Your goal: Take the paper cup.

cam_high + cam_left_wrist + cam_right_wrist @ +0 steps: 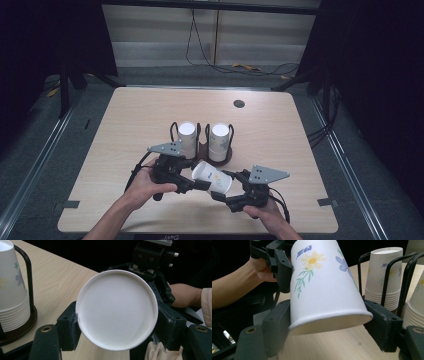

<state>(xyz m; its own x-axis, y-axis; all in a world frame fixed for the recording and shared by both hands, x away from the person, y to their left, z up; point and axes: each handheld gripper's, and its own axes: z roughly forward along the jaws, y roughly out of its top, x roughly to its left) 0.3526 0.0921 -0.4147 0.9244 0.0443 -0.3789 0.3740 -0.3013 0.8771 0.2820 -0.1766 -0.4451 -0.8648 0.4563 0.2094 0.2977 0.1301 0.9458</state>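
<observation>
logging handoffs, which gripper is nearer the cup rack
Left. The left gripper sits just in front of the cup rack; the right gripper is farther toward the person, right of it.

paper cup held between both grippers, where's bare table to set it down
Bare table lies left of the cup holder, right of it toward the table's right edge, and behind it up to the round grommet. The middle front is crowded: left gripper, right gripper and the paper cup.
</observation>
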